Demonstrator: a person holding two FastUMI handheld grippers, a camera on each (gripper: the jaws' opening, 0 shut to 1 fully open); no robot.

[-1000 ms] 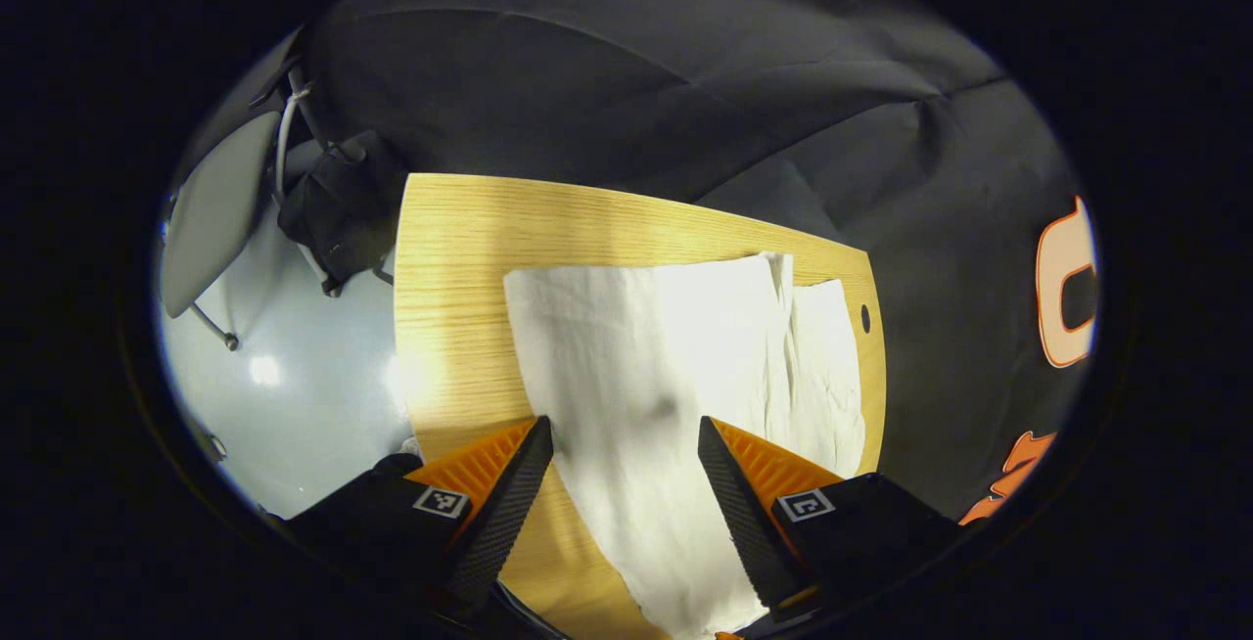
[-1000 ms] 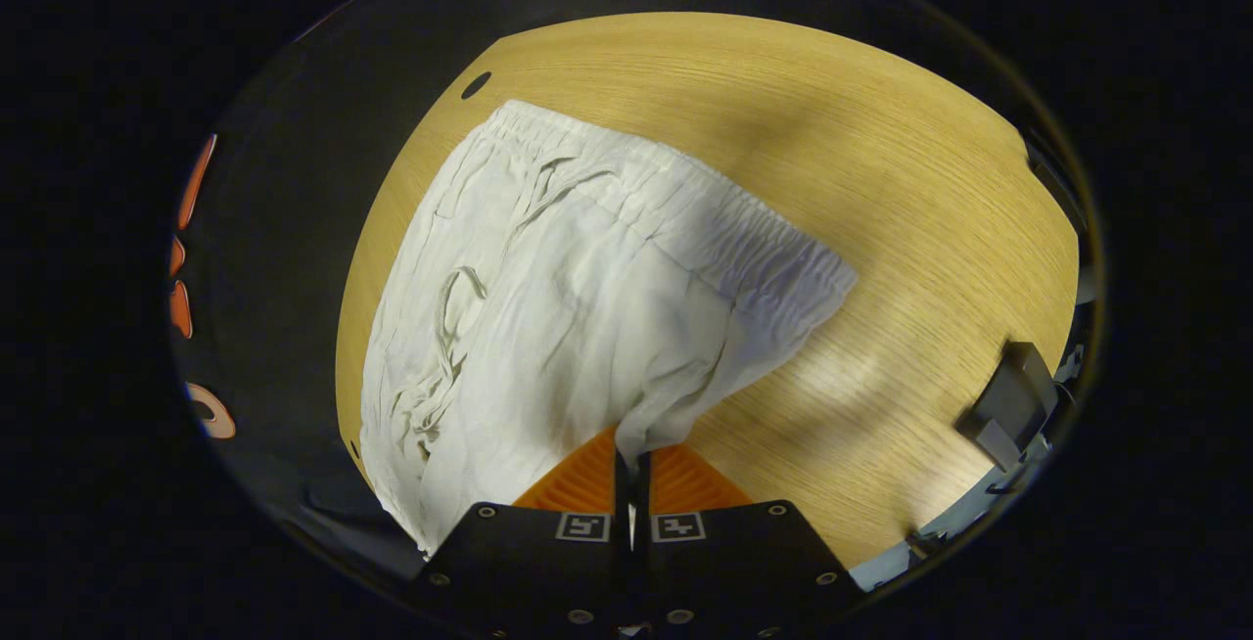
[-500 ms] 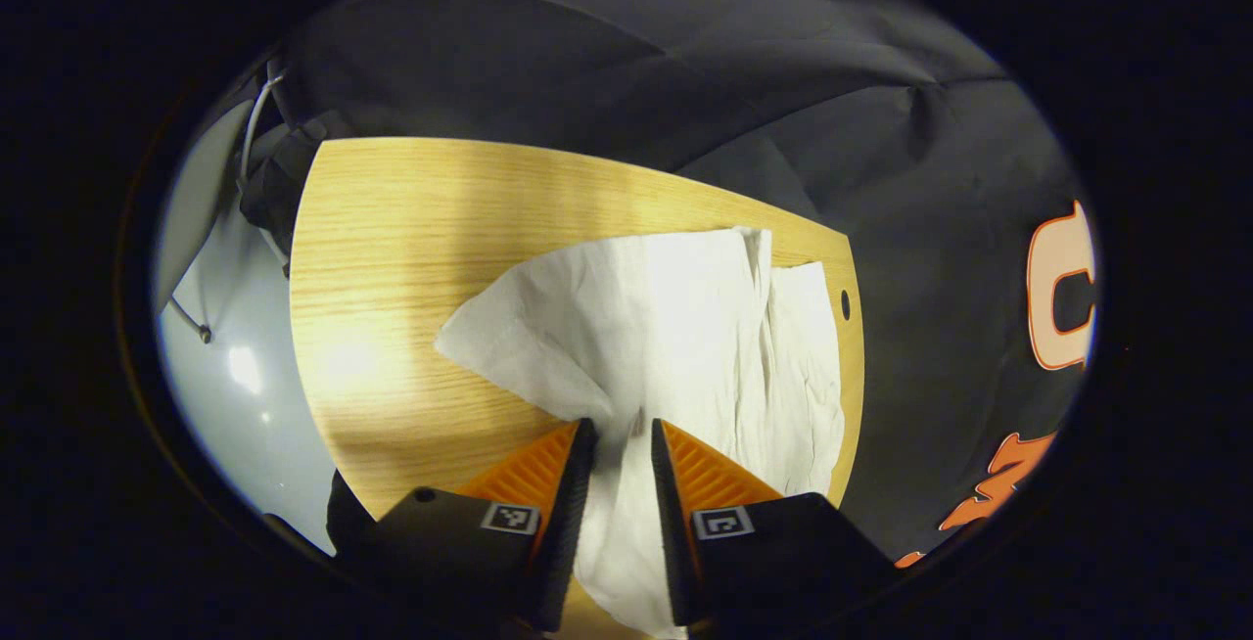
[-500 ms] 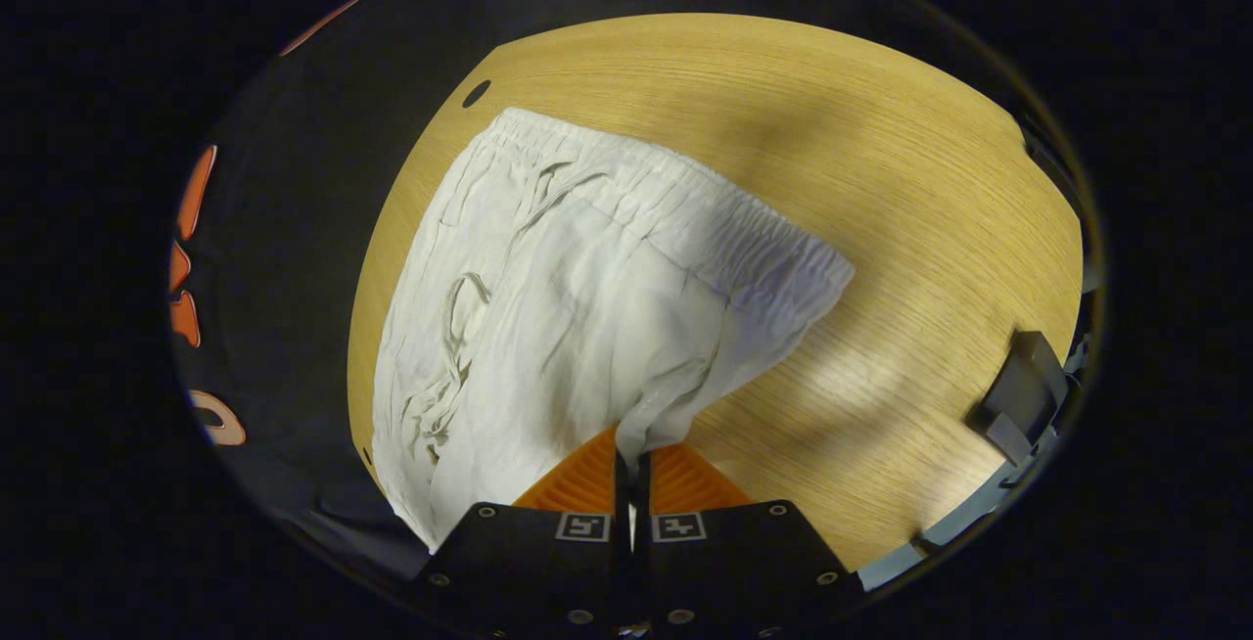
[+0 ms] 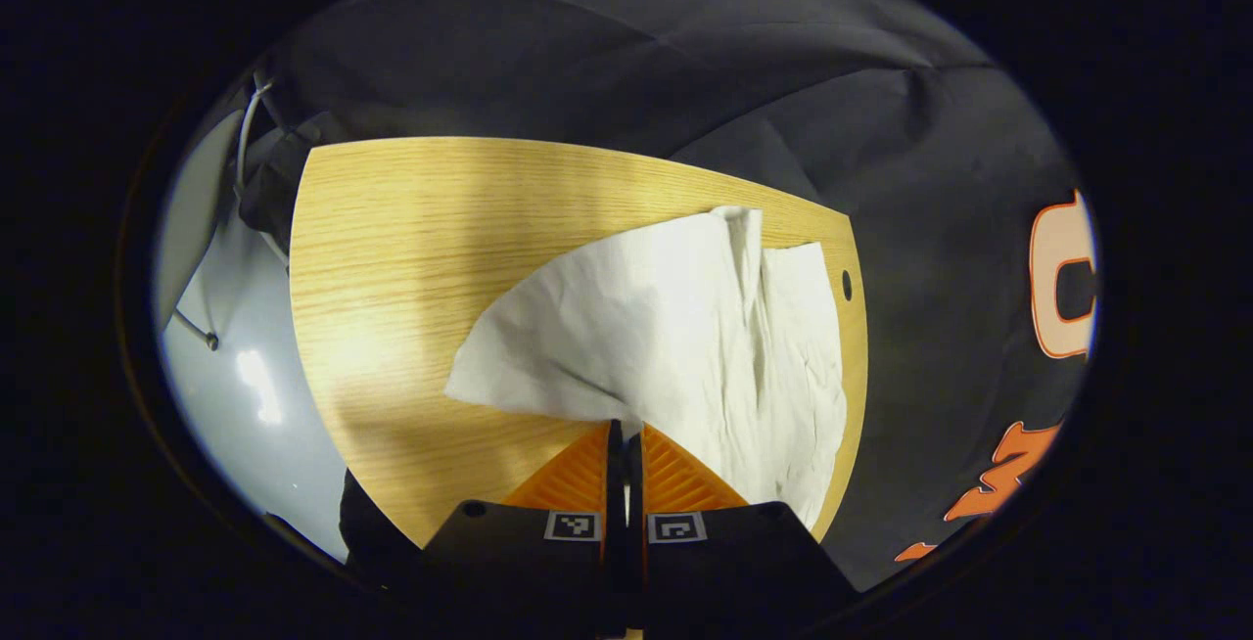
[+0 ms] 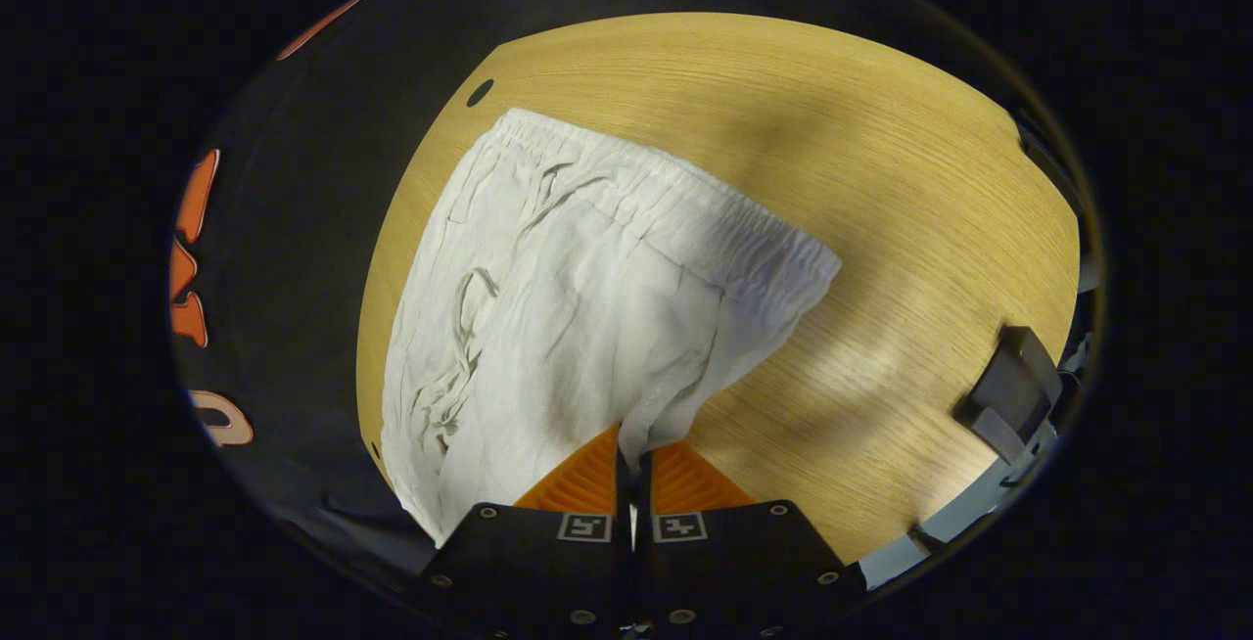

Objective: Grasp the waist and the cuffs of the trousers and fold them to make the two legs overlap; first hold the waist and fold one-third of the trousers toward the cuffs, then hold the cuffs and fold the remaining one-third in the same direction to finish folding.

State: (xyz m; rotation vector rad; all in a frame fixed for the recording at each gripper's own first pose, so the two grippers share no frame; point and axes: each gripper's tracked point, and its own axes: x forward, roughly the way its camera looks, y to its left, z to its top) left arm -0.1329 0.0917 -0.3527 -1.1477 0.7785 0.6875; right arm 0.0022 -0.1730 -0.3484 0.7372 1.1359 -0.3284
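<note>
White trousers (image 5: 685,327) lie on a wooden table (image 5: 411,258). In the left gripper view the cuff end stretches away from my left gripper (image 5: 625,434), whose fingers are shut on a pinch of the leg fabric, lifting it into a peaked fold. In the right gripper view the trousers (image 6: 578,297) show their elastic waistband (image 6: 685,205) and drawstring at the far end. My right gripper (image 6: 631,454) is shut on the cloth near the crotch, with the fabric pulled up into its closed fingers.
The tabletop (image 6: 881,180) reaches right of the waistband in the right gripper view, with a dark block (image 6: 1008,390) at its edge. A small hole (image 5: 847,285) sits near the table's right edge. A grey floor (image 5: 235,376) and chair leg lie left.
My left gripper has gone from wide open over the leg to shut on the fabric, dragging the cloth's left edge into a peak. The right gripper kept its hold, barely moving.
</note>
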